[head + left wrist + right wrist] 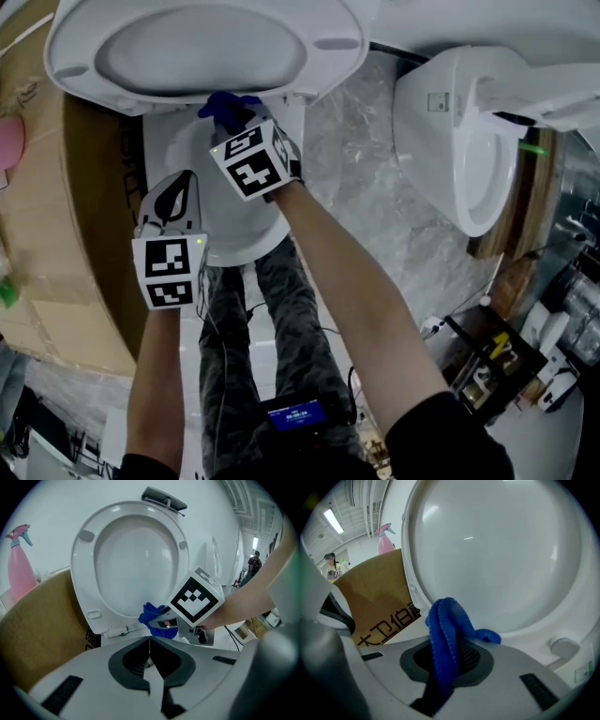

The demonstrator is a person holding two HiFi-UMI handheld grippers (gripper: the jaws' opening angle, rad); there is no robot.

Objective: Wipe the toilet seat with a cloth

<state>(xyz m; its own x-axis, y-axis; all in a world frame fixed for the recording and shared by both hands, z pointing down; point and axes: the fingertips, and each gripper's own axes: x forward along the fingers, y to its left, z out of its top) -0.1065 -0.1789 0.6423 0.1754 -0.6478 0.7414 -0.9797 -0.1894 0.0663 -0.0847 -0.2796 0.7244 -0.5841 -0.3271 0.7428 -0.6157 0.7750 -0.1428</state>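
The white toilet seat (202,47) stands raised over the bowl (234,225). My right gripper (236,120) is shut on a blue cloth (228,105) at the foot of the raised seat, near the hinge. In the right gripper view the cloth (445,634) sticks up from between the jaws of the right gripper (450,656), close to the seat's underside (497,550). My left gripper (175,192) hangs lower left over the bowl's rim, shut with nothing in it. The left gripper view shows the left gripper (150,644) with its jaws together, the seat (131,559) and the cloth (154,619) ahead.
A cardboard box (56,234) stands tight against the toilet's left side, with a pink spray bottle (18,569) behind it. A second toilet (469,141) is at the right. Tools and cables (506,356) lie on the floor at the lower right. My legs (272,319) are below the bowl.
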